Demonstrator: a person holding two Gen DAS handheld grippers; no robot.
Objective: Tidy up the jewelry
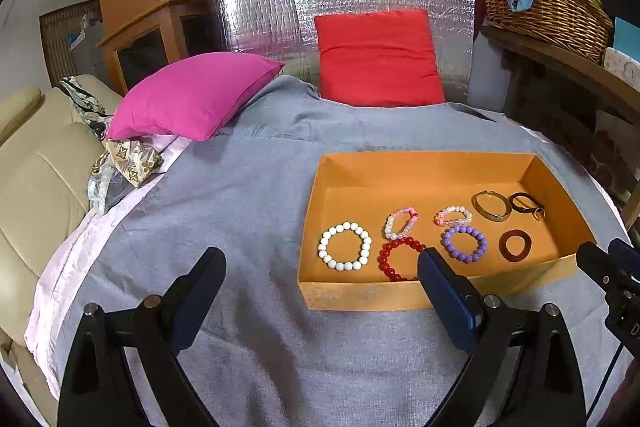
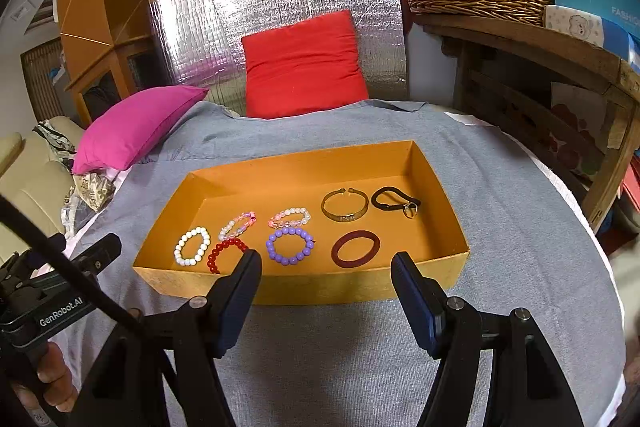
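An orange box (image 2: pixel 304 287) sits on a gray cloth (image 2: pixel 520 227), and all the jewelry that can be seen is already lying inside it. There is a white bead bracelet (image 2: pixel 192 246) at the left, then a red bead bracelet (image 2: pixel 224 255) touching it, a purple bead bracelet (image 2: pixel 289 245) in the middle, and a dark red ring bangle (image 2: pixel 355 249) toward the right. Farther back lie two pink and white bead bracelets (image 2: pixel 237 225), a gold cuff (image 2: pixel 344 209) and a black band (image 2: pixel 395 201). The box is long from left to right, and its near wall faces both tools. The right gripper (image 2: pixel 326 281) hangs just in front of that near wall, with its fingers spread wide and nothing between them. The purple bracelet and the dark red bangle lie straight ahead of it, just over the wall. The left gripper (image 1: pixel 322 277) is also spread wide and holds nothing. It sits more to the left, so the box is off to its right side, and its right finger (image 1: pixel 444 287) covers part of the red bracelet. The right gripper looks nearer to most pieces. No jewelry is seen on the cloth, so the job looks almost done or done.
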